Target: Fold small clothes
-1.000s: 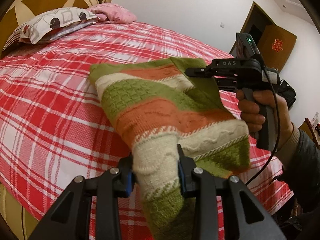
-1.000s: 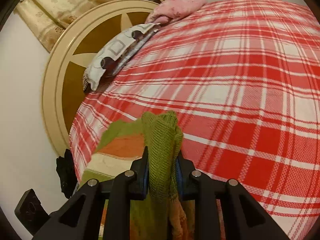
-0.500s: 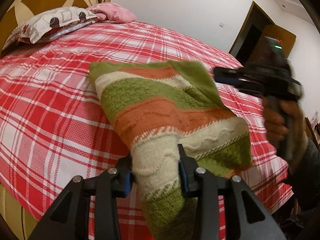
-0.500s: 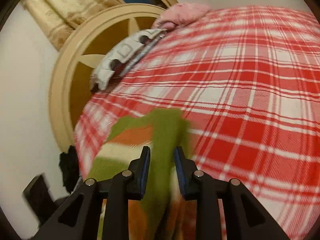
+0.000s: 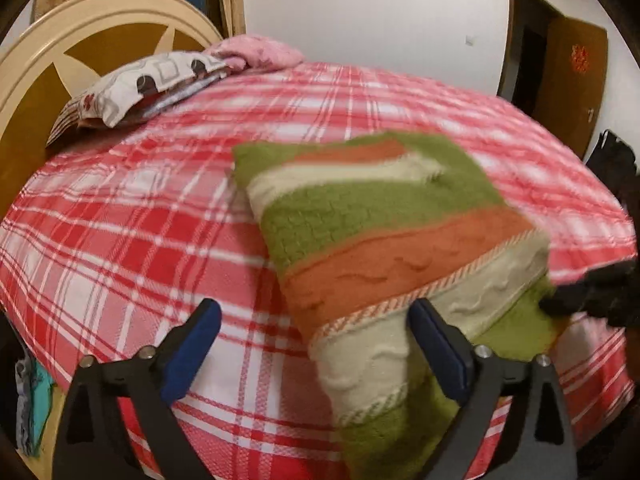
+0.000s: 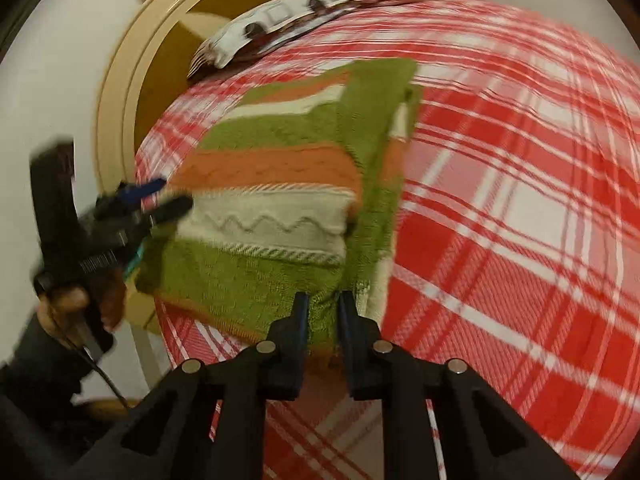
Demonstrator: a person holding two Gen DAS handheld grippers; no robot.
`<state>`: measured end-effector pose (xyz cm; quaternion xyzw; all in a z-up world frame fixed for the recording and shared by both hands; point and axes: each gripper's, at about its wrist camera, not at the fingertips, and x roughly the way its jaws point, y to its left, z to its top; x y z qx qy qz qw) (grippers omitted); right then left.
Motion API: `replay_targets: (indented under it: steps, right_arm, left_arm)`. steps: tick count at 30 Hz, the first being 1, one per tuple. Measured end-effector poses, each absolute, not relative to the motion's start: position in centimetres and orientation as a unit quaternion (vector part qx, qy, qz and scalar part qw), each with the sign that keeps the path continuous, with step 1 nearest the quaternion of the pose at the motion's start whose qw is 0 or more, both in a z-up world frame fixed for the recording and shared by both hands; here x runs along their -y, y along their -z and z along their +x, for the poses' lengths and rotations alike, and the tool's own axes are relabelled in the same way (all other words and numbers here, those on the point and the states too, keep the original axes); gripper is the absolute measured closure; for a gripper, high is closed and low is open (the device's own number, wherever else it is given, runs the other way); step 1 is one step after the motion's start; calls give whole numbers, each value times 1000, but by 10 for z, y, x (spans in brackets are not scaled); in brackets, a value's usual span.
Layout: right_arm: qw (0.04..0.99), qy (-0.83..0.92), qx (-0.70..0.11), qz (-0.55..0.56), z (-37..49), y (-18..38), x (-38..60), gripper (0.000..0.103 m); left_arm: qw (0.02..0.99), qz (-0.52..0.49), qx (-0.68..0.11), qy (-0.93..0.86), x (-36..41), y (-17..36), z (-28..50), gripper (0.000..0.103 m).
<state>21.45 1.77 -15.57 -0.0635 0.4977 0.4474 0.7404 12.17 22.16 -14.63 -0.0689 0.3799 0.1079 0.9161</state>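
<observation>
A striped knit sweater [image 5: 380, 232] in green, orange and cream lies folded on the red plaid bed, its near end hanging over the edge. My left gripper [image 5: 314, 344] is open, its jaws wide apart at the sweater's near left corner, holding nothing. It also shows in the right wrist view [image 6: 156, 200] at the sweater's left edge. My right gripper [image 6: 323, 310] is shut on the sweater's [image 6: 280, 184] near green hem. In the left wrist view it shows only as a dark blur [image 5: 592, 296] at the sweater's right edge.
The bed [image 5: 120, 240] has a round cream and brown headboard [image 5: 60, 60] at the far left. A patterned pillow [image 5: 132, 92] and a pink cloth [image 5: 260, 50] lie at the head. A brown door [image 5: 572, 68] stands at the far right.
My left gripper has opened and let go of the sweater's near end. My right gripper has moved from the sweater's far corner to its near hem and holds it there. The sweater lies flatter.
</observation>
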Motion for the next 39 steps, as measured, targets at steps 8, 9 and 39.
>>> replay_targets:
  steps: [8,9,39]
  right_arm:
    - [755,-417,-504,-37,213,157,-3,89]
    - [758,-413,-504,-30,211,157,0,89]
    - [903,-352,-232,-78,87,13,52,53]
  left_arm:
    - [905,-155,-384,-94,-222,171,109,0]
    - [903,-154,-390,-97,-220,167,109,0]
    - [965,-51,-245,-85,-159,25,43,0]
